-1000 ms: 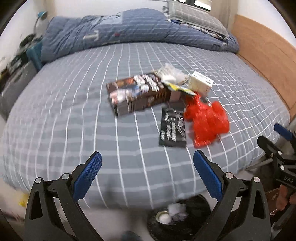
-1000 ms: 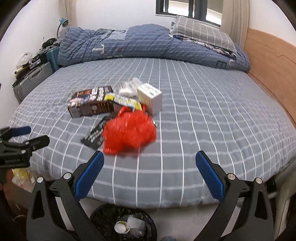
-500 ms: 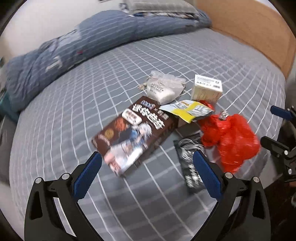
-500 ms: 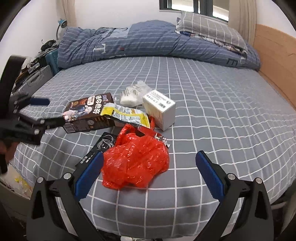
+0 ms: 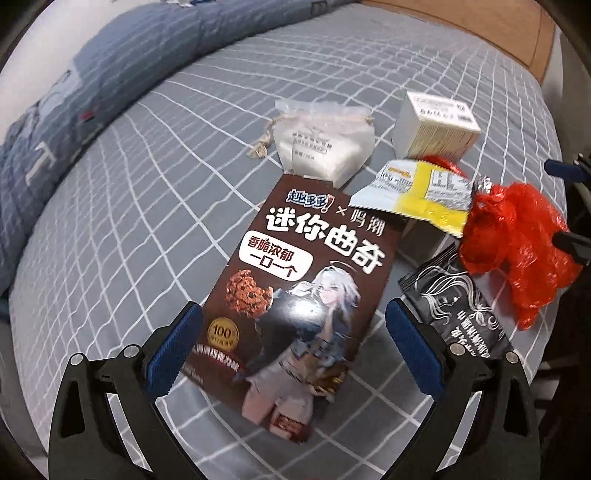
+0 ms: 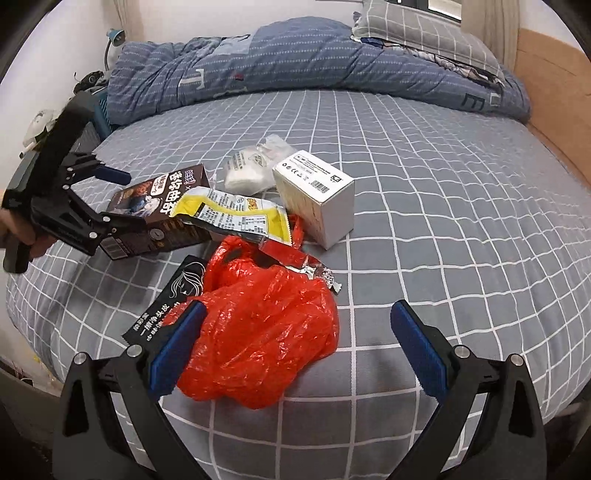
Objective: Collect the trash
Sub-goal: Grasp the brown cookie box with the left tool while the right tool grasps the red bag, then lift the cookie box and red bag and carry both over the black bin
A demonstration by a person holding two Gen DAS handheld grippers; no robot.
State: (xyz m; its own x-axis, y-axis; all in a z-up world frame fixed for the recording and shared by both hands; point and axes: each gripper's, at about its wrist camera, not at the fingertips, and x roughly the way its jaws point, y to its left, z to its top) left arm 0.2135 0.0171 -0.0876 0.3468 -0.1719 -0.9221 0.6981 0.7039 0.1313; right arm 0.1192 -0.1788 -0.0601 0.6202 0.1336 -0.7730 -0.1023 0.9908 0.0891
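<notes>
A heap of trash lies on the grey checked bed [image 5: 155, 192]. My left gripper [image 5: 293, 349] is open, its blue pads on either side of the near end of a brown cookie box [image 5: 295, 288]. In the right wrist view the same gripper [image 6: 110, 199] straddles that box [image 6: 159, 214]. My right gripper [image 6: 295, 349] is open over a crumpled red plastic bag [image 6: 258, 332], the left pad touching its edge. Around them lie a yellow wrapper [image 6: 236, 216], a white carton [image 6: 314, 197], a white pouch [image 5: 321, 144] and a black sachet [image 5: 461, 314].
A rolled blue duvet [image 6: 295, 59] and a checked pillow [image 6: 424, 33] lie at the head of the bed. A wooden bed frame [image 6: 546, 92] runs along the right side. Cluttered items and a case [image 6: 96, 103] stand by the wall at the left.
Both grippers have moved in from the foot of the bed. The left one now has the cookie box between its pads, the right one has come down over the red bag.
</notes>
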